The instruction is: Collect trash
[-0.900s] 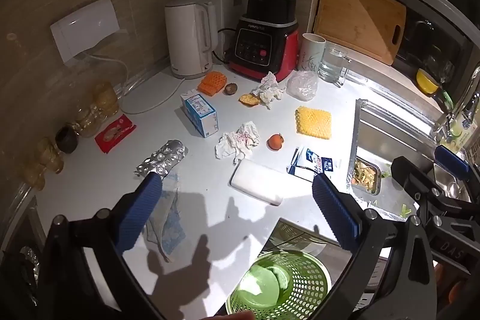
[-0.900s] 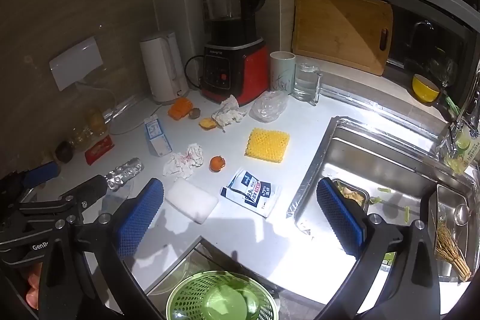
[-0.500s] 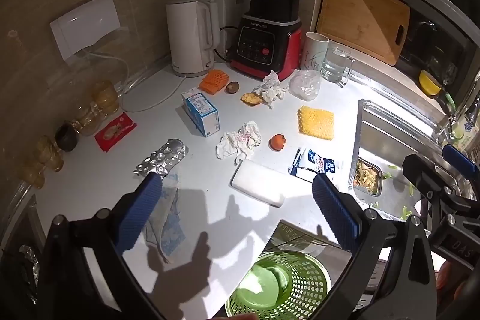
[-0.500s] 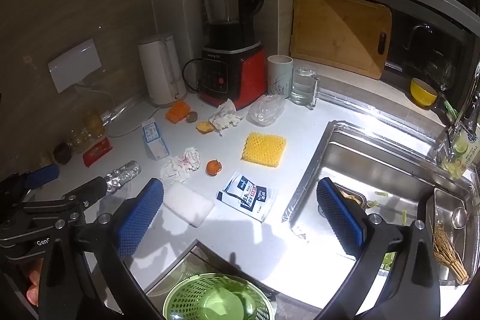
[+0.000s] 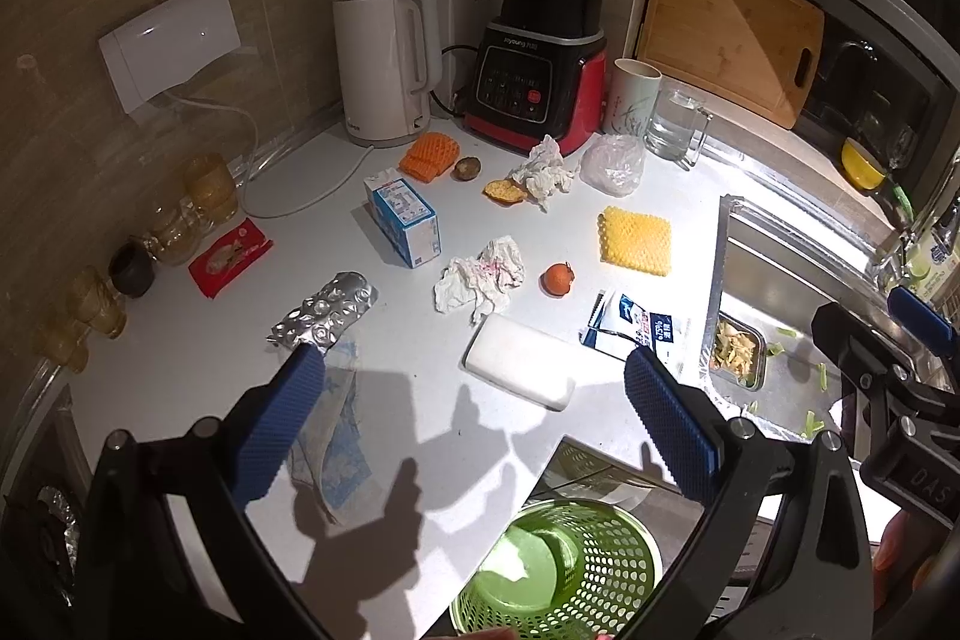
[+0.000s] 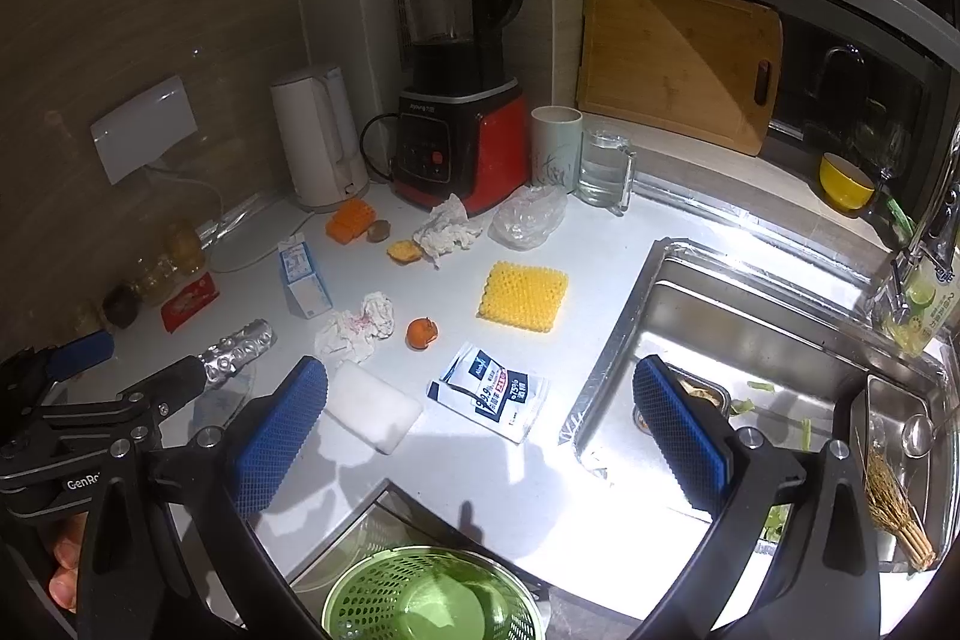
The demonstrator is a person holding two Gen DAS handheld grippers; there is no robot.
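Observation:
Trash lies scattered on the white counter [image 5: 198, 382]: a crumpled tissue [image 5: 480, 274], a foil blister pack [image 5: 324, 310], a small milk carton [image 5: 402, 214], a red wrapper [image 5: 228, 256], a tangerine peel [image 5: 558, 277], a yellow foam net [image 5: 636, 241], a blue-white packet [image 6: 489, 394] and a white foam block [image 6: 372, 409]. A green perforated basket [image 6: 432, 598] sits below the counter's front edge. My left gripper [image 5: 480, 418] hangs open above the foam block. My right gripper [image 6: 480, 436] is open over the packet. Neither holds anything.
At the back stand a white kettle [image 5: 384, 64], a red-and-black blender [image 5: 534, 70], a cup [image 5: 630, 100], a glass jug [image 5: 672, 130] and a wooden cutting board [image 5: 726, 34]. The steel sink [image 6: 750, 340] with food scraps lies on the right. Small jars [image 5: 204, 184] line the left wall.
Both views have drifted only slightly. Nothing on the counter has moved, and both grippers have stayed open.

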